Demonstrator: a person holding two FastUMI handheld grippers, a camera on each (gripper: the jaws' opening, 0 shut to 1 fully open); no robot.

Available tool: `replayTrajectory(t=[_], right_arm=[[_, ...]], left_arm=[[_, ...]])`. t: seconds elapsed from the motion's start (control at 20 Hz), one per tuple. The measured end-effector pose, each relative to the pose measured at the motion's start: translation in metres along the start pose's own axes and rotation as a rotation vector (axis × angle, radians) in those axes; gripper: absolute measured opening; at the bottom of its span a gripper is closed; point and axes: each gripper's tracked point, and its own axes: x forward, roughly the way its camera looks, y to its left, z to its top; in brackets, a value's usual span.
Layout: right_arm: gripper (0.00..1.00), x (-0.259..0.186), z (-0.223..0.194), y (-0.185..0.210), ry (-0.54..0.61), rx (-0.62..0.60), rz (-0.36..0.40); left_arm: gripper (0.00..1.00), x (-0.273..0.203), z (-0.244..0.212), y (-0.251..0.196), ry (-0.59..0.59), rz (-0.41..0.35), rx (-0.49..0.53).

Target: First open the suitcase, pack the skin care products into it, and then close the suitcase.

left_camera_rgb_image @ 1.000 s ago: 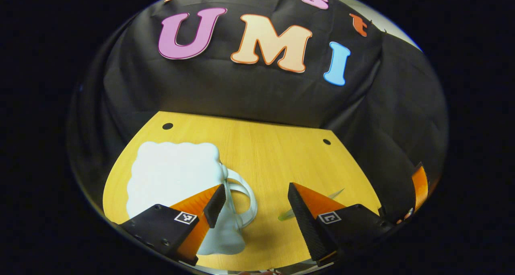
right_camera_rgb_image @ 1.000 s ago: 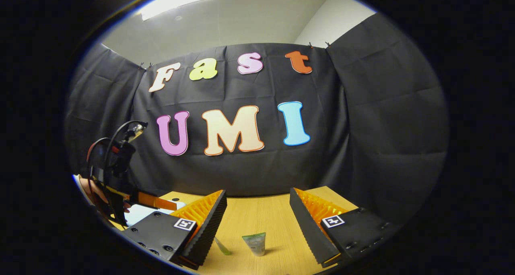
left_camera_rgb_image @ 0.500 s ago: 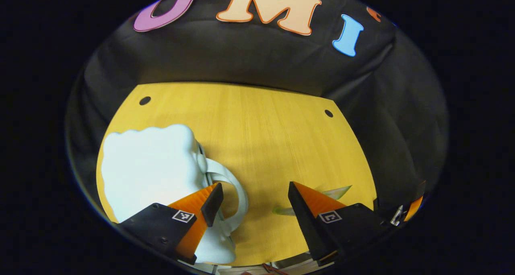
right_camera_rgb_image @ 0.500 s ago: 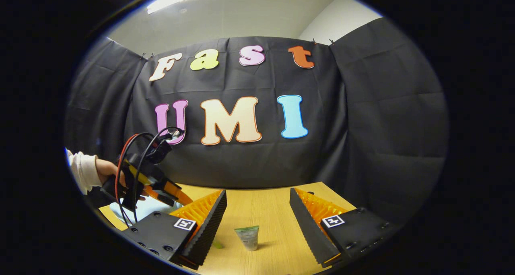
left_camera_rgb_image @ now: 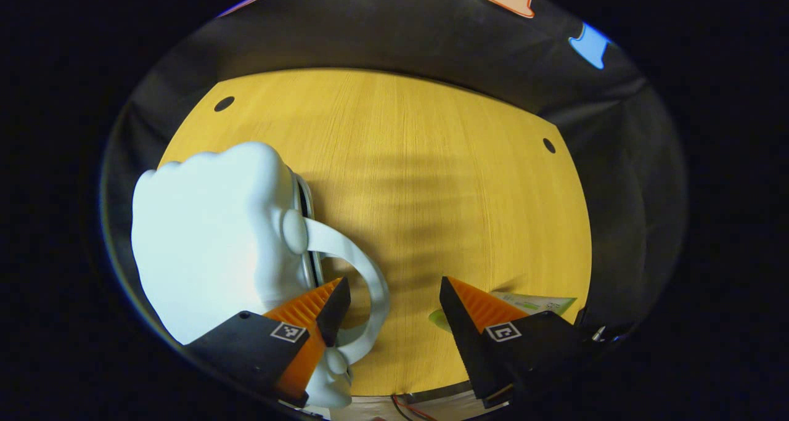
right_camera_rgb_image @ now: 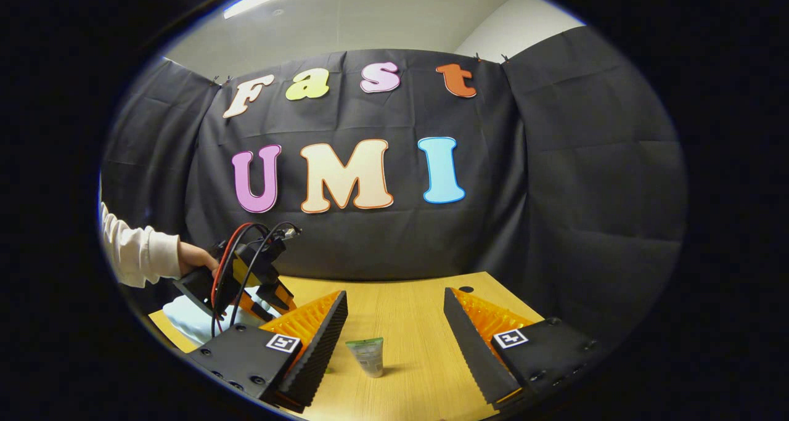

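The left gripper (left_camera_rgb_image: 389,298) hangs open over the closed case (left_camera_rgb_image: 209,248); its handle (left_camera_rgb_image: 363,285) arches between the fingers, seemingly untouched. The right gripper (right_camera_rgb_image: 394,313) (also open) faces the tube (right_camera_rgb_image: 367,356).

bare table (left_camera_rgb_image: 431,180) lies open right of the suitcase (left_camera_rgb_image: 209,248); a tube (right_camera_rgb_image: 366,355) stands mid-table.

Cloth-walled recording booth (right_camera_rgb_image: 585,162), wooden table (left_camera_rgb_image: 431,162)

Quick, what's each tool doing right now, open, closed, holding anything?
Left tool: open, empty, at the suitcase handle.
Right tool: open, empty, above the table.
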Motion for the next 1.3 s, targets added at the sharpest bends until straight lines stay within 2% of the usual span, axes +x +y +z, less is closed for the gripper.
replayTrajectory(t=[0.3,0.45,0.6,0.7,0.8,0.85,0.9,0.95,1.1,1.3], right_arm=[[0.98,-0.001,-0.006,-0.014,0.022,-0.008,-0.010],[0.97,-0.001,-0.008,-0.022,0.029,-0.024,-0.017],[0.98,-0.002,-0.010,-0.030,0.040,-0.021,-0.023],[0.98,-0.001,-0.012,-0.035,0.045,-0.022,-0.027],[0.98,-0.001,-0.013,-0.038,0.048,-0.025,-0.028],[0.98,0.000,-0.014,-0.039,0.051,-0.025,-0.027],[0.98,0.001,-0.014,-0.040,0.053,-0.023,-0.026],[0.98,0.001,-0.015,-0.041,0.055,-0.022,-0.024],[0.98,0.002,-0.014,-0.041,0.057,-0.024,-0.018],[0.98,0.005,-0.014,-0.036,0.054,-0.021,-0.005]], left_arm=[[0.75,0.022,-0.007,0.011,0.085,0.096,-0.035],[0.57,0.030,-0.007,0.015,0.107,0.128,-0.030],[0.44,0.037,-0.011,0.020,0.129,0.153,-0.018],[0.45,0.041,-0.013,0.022,0.145,0.158,-0.023],[0.35,0.044,-0.015,0.026,0.152,0.168,-0.034],[0.27,0.045,-0.015,0.026,0.156,0.157,-0.047],[0.25,0.047,-0.015,0.023,0.156,0.144,-0.055],[0.15,0.048,-0.015,0.022,0.156,0.142,-0.056],[0.07,0.044,-0.014,0.021,0.147,0.132,-0.065],[0.06,0.036,-0.010,0.015,0.132,0.115,-0.075]])
